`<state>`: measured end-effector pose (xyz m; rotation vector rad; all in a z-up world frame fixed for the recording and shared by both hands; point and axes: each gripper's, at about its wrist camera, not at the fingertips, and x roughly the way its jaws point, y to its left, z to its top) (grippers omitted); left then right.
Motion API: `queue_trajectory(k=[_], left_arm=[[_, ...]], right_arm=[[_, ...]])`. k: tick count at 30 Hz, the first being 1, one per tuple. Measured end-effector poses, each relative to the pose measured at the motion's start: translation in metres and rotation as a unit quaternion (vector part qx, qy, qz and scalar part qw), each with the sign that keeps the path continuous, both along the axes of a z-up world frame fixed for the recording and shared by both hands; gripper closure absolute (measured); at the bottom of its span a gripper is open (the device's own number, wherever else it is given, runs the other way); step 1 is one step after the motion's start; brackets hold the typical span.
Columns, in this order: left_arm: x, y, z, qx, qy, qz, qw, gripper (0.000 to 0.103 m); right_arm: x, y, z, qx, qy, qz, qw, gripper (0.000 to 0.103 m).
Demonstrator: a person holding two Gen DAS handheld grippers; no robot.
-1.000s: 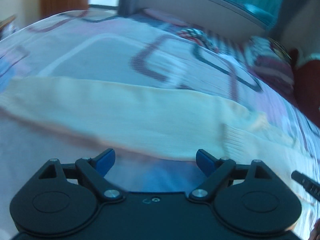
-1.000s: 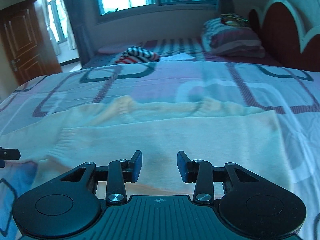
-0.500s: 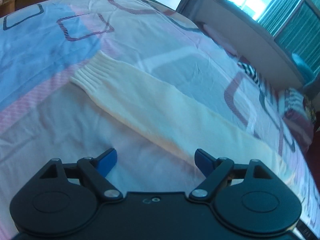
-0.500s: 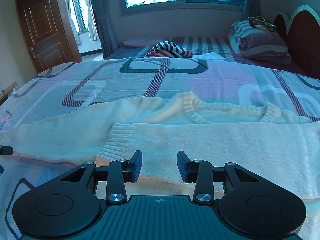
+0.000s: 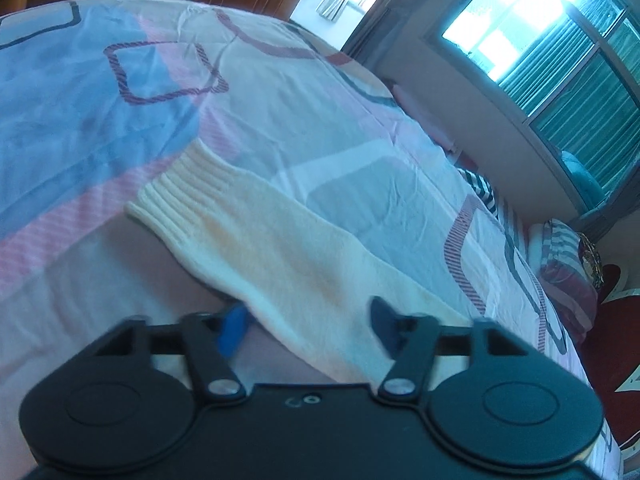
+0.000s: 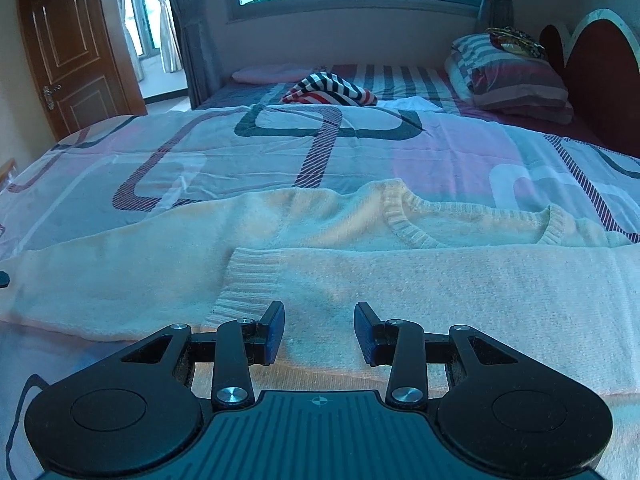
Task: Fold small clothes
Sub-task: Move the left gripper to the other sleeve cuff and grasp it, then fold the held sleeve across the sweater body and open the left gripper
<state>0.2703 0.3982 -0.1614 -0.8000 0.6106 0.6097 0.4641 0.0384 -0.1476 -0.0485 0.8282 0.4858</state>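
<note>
A cream knit sweater [image 6: 360, 240] lies flat on the bed. Its right sleeve is folded across the body, with the ribbed cuff [image 6: 244, 280] just ahead of my right gripper [image 6: 319, 330], which is open and empty low over the sweater. In the left wrist view the other sleeve [image 5: 288, 256] stretches out over the bedspread, its ribbed cuff [image 5: 180, 192] at the far end. My left gripper [image 5: 308, 326] is open and empty, with the sleeve lying between its blue fingers.
The bedspread [image 6: 280, 148] has pink, blue and white blocks with dark outlines. A striped garment [image 6: 328, 90] and striped pillows [image 6: 512, 76] lie at the far side by the red headboard [image 6: 592, 80]. A brown door [image 6: 68, 52] stands at the left.
My left gripper has moved along the outstretched sleeve toward its cuff and come lower over it. My right gripper has shifted slightly left over the folded sleeve. Both stayed open.
</note>
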Motion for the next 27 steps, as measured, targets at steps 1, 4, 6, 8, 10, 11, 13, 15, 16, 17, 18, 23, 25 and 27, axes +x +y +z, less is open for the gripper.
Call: queue_trajectory(k=[1, 4, 6, 8, 10, 11, 13, 15, 16, 17, 18, 23, 25, 27], left_arm=[[-0.001, 0.002, -0.002, 0.001, -0.005, 0.002, 1.0000, 0.067], [-0.008, 0.013, -0.008, -0.013, -0.019, 0.019, 0.9996, 0.090], [-0.011, 0.020, -0.011, -0.029, -0.030, 0.025, 0.9988, 0.093], [-0.012, 0.022, -0.012, -0.034, -0.033, 0.025, 0.9986, 0.098], [-0.011, 0.022, -0.012, -0.033, -0.035, 0.024, 0.9986, 0.100], [-0.011, 0.022, -0.011, -0.031, -0.035, 0.025, 0.9986, 0.100], [-0.010, 0.021, -0.009, -0.029, -0.038, 0.027, 0.9985, 0.101], [-0.008, 0.019, -0.003, -0.021, -0.043, 0.025, 0.9985, 0.101], [-0.007, 0.017, 0.001, -0.013, -0.045, 0.021, 0.9987, 0.101], [-0.005, 0.014, 0.007, -0.002, -0.047, 0.016, 0.9988, 0.101], [-0.003, 0.011, 0.013, 0.010, -0.048, 0.010, 0.9987, 0.101], [0.017, -0.021, 0.047, 0.073, -0.062, -0.041, 0.9945, 0.101], [0.029, -0.040, 0.061, 0.089, -0.071, -0.065, 0.9913, 0.101], [0.043, -0.063, 0.075, 0.105, -0.081, -0.094, 0.9867, 0.101]], right_arm=[[0.000, 0.001, -0.001, -0.003, 0.001, -0.002, 1.000, 0.065], [0.000, 0.004, -0.003, -0.012, 0.002, -0.005, 1.000, 0.065], [0.000, 0.006, -0.002, -0.020, 0.000, -0.007, 1.000, 0.065], [0.000, 0.008, 0.000, -0.021, -0.002, -0.010, 1.000, 0.065], [0.000, 0.011, -0.001, -0.028, -0.003, -0.011, 1.000, 0.065], [0.000, 0.012, -0.004, -0.034, 0.001, -0.010, 0.999, 0.065], [-0.001, 0.015, -0.009, -0.046, -0.003, -0.003, 0.999, 0.064], [-0.002, 0.015, -0.009, -0.048, -0.005, -0.001, 0.999, 0.064], [-0.001, 0.013, -0.009, -0.044, -0.002, -0.004, 0.999, 0.064], [0.000, 0.012, -0.010, -0.041, -0.001, -0.005, 0.999, 0.064], [0.000, 0.012, -0.010, -0.039, 0.000, -0.004, 0.999, 0.064], [0.002, 0.008, -0.011, -0.025, -0.003, 0.007, 1.000, 0.060], [0.004, 0.003, -0.009, -0.009, 0.003, 0.007, 1.000, 0.060], [0.006, -0.007, -0.004, 0.013, 0.010, 0.000, 1.000, 0.060]])
